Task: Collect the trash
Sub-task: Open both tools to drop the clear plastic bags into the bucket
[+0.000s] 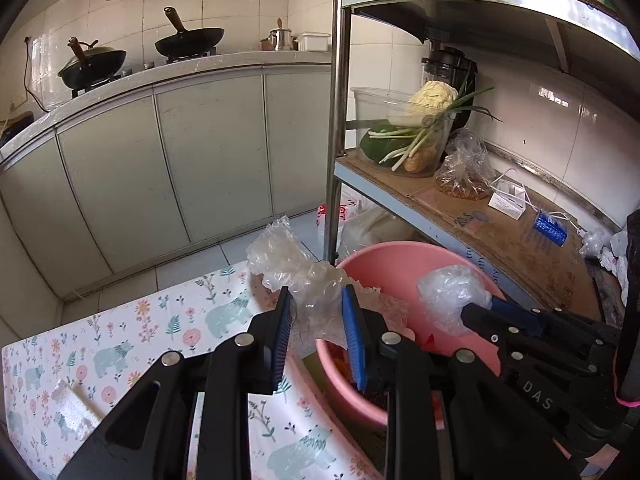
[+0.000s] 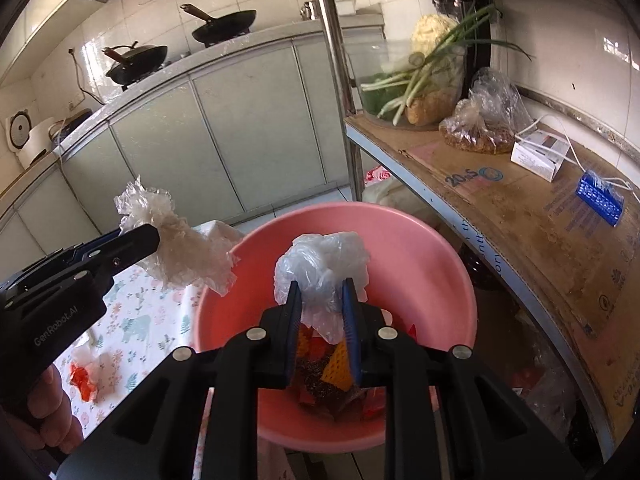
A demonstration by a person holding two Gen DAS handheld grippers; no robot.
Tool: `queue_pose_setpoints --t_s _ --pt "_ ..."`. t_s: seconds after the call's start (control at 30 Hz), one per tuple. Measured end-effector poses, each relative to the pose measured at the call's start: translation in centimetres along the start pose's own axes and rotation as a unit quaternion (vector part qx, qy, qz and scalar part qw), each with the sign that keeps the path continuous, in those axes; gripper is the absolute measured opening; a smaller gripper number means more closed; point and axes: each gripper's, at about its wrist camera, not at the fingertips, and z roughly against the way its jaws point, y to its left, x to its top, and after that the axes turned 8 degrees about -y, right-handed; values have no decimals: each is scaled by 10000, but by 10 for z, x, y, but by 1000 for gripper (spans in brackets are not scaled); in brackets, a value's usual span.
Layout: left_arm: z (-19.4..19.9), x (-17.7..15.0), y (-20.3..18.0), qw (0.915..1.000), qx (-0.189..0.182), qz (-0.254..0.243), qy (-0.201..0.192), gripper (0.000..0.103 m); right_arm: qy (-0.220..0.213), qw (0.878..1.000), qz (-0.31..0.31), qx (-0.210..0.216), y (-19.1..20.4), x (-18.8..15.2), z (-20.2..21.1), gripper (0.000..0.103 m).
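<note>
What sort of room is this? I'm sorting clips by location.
Most likely a home kitchen: woks on a stove counter, a kettle, and vegetables in a tub on a metal shelf rack.

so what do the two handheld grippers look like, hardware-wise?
Both match: the left gripper and right gripper have matte black linkage arms with silver pivot pins and blue ribbed pads. White lettering marks the bodies. A pink cord shows beside the right one.

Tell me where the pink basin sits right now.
In the right wrist view the pink basin sits centre frame, below both grippers, between the floral tablecloth and the shelf rack.
</note>
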Motion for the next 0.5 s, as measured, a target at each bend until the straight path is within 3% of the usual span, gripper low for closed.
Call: queue_pose_setpoints --t_s 0.2,0.5 --pt "-40 0 -10 9991 -339 151 191 24 82 9997 -172 -169 -12 3 -25 20" --pt "-69 -2 -22 9978 -582 153 295 24 223 9991 -211 -279 -18 -3 -44 20"
